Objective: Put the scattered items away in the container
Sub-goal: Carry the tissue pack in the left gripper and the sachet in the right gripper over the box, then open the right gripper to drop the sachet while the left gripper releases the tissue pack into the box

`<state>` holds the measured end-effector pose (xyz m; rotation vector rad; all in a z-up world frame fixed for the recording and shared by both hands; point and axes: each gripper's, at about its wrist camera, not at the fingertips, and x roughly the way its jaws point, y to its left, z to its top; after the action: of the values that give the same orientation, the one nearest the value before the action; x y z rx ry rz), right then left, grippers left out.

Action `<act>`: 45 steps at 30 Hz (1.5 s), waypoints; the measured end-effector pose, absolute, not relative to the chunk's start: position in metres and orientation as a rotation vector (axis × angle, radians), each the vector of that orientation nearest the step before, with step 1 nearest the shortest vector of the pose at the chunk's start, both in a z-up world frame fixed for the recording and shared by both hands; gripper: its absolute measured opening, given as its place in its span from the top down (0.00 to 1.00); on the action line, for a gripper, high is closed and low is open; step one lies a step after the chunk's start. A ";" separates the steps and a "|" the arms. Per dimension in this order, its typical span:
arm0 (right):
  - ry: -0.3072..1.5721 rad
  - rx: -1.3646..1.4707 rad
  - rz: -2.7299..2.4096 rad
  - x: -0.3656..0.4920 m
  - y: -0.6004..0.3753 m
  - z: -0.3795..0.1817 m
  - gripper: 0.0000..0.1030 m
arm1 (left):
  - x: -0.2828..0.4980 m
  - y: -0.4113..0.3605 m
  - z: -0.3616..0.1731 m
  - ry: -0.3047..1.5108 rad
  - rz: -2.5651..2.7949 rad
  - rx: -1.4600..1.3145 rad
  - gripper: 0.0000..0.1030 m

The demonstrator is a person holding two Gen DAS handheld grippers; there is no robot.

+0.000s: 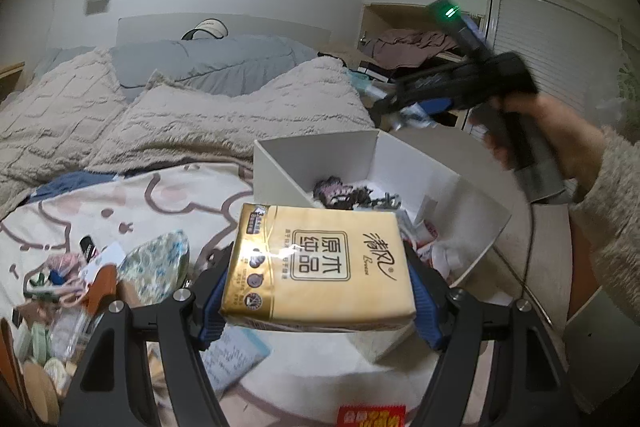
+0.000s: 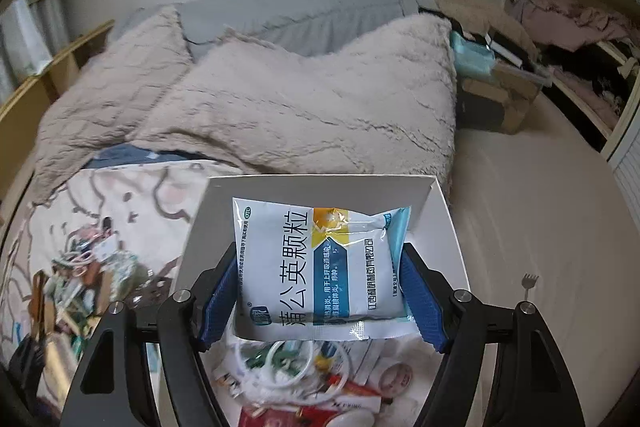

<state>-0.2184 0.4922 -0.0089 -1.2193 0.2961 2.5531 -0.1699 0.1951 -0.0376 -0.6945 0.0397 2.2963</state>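
Two claws, each loaded. In my left wrist view, the left claw grips a yellow tissue pack at centre frame, before the white box on the bed. In my right wrist view, the right claw clamps a medicine sachet over the box, centre frame.

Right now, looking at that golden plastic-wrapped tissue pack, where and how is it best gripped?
Grip the golden plastic-wrapped tissue pack across its two short ends, approaching along its flat face, as the left tool does: blue pads clamp both ends. The block is flat and rectangular, so its parallel ends probably seat the pads evenly.
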 end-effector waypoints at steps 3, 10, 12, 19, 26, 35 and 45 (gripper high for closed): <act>0.326 -1.288 2.505 -0.230 0.502 -0.026 0.26 | -0.176 0.204 -0.032 0.030 2.271 -0.691 0.28; 0.277 -1.412 2.385 -0.261 0.521 -0.069 0.26 | -0.183 0.229 -0.028 0.065 2.218 -0.707 0.28; 0.282 -1.433 2.370 -0.267 0.526 -0.077 0.26 | -0.185 0.233 -0.029 0.075 2.212 -0.713 0.28; 0.246 -1.419 2.364 -0.273 0.530 -0.088 0.07 | -0.194 0.247 -0.030 0.081 2.190 -0.749 0.28; 0.305 -1.328 2.460 -0.251 0.532 -0.067 0.07 | -0.202 0.258 -0.027 0.083 2.171 -0.773 0.28; 0.270 -1.271 2.581 -0.217 0.520 -0.046 0.07 | -0.223 0.276 -0.015 0.073 2.175 -0.795 0.28; 0.220 -1.291 2.678 -0.184 0.505 -0.043 0.06 | -0.253 0.312 -0.002 0.065 2.149 -0.847 0.28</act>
<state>-0.1845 0.5047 -0.0435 -1.2914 0.2202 2.6780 -0.2526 0.3119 -0.0024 -0.8468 0.0648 2.1488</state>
